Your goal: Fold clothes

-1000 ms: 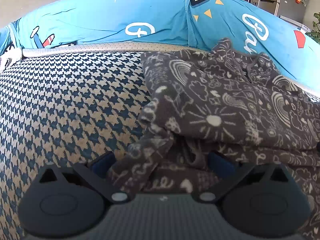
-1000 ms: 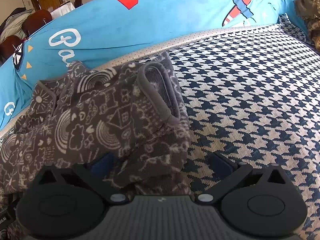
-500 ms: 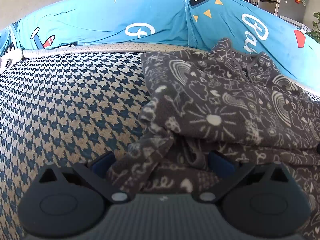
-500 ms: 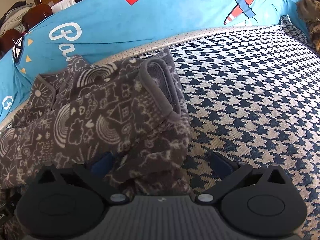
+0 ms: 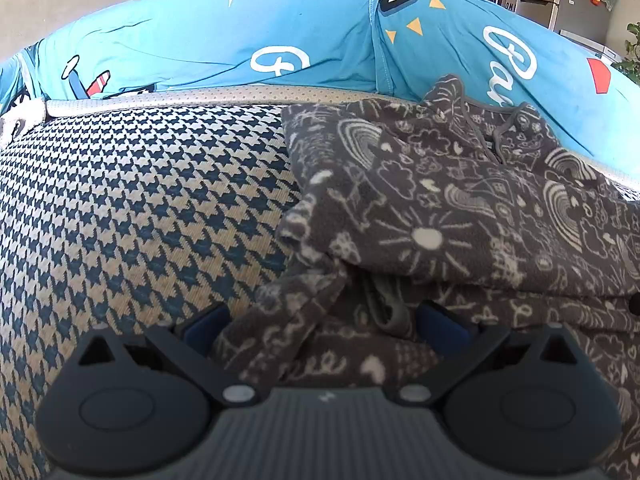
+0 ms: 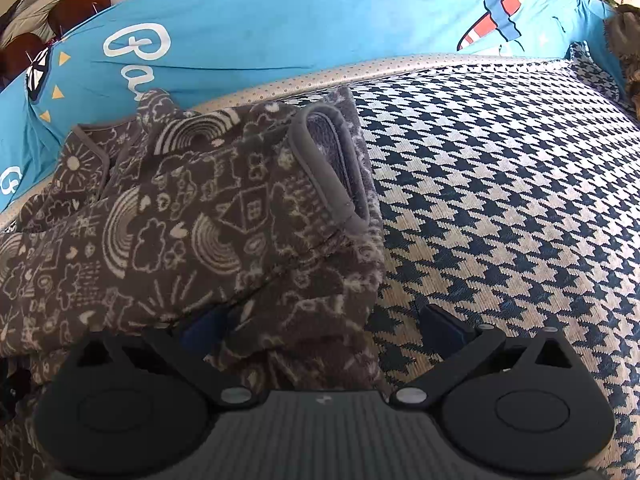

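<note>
A dark grey fleece garment with white doodle drawings of suns, rainbows and houses [image 5: 460,216] lies in a folded heap on a cushion with a navy and cream houndstooth pattern [image 5: 132,216]. In the left wrist view the garment fills the side from 1 o'clock round to 5 o'clock, and the bare cushion lies toward 9 o'clock. The left gripper [image 5: 322,320] has its blue-tipped fingers [image 5: 202,320] wide apart, with a fold of the garment lying between them. In the right wrist view the garment [image 6: 172,216] sits toward 9 o'clock, with a grey-edged sleeve cuff [image 6: 332,168] on top near the middle. The right gripper [image 6: 320,322] also has its fingers [image 6: 440,322] spread apart; the garment's edge drapes over the left one, and the right one rests over bare cushion. Behind it all, at 12 o'clock, stands a bright blue cloth with white letters and a red and blue plane [image 6: 360,16].
</note>
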